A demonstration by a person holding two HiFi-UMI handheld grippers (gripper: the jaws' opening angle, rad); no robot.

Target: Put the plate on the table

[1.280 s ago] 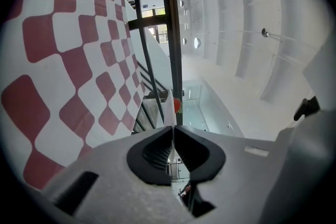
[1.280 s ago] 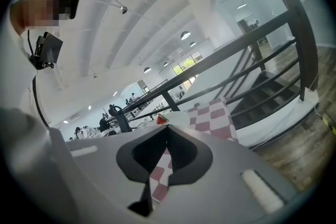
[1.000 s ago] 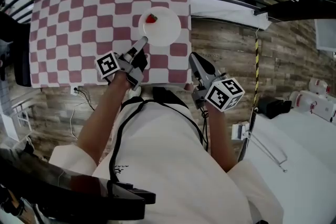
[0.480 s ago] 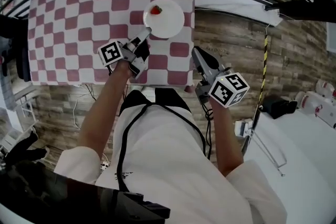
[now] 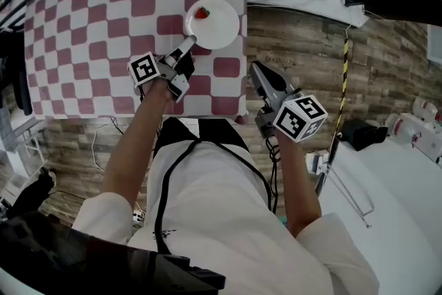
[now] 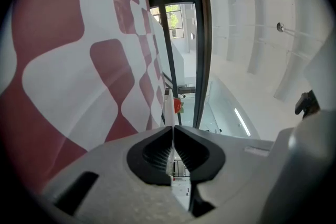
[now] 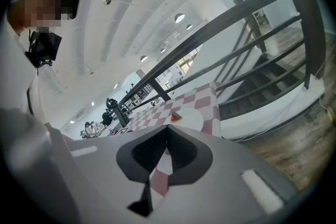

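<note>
A white plate (image 5: 215,25) with a strawberry (image 5: 202,12) on it is over the near right part of the table's red-and-white checked cloth (image 5: 103,17). My left gripper (image 5: 191,42) is shut on the plate's near rim. In the left gripper view the plate (image 6: 169,113) shows edge-on as a thin white line running into the left gripper (image 6: 172,127), with the strawberry (image 6: 177,106) beyond. Whether the plate rests on the cloth I cannot tell. My right gripper (image 5: 253,69) hangs off the table's right edge, shut and holding nothing. Past the right gripper (image 7: 168,126) lie the plate (image 7: 191,120) and the strawberry (image 7: 176,116).
The cloth's right edge (image 5: 245,45) drops to a wood-plank floor (image 5: 297,45). Black railing bars (image 5: 387,7) cross the upper right. A white surface (image 5: 387,190) lies at the lower right. A cable (image 5: 103,138) trails on the floor below the table's near edge.
The left gripper keeps its hold on the plate's rim, and both have crept slightly farther from me over the cloth. The right gripper has hardly moved.
</note>
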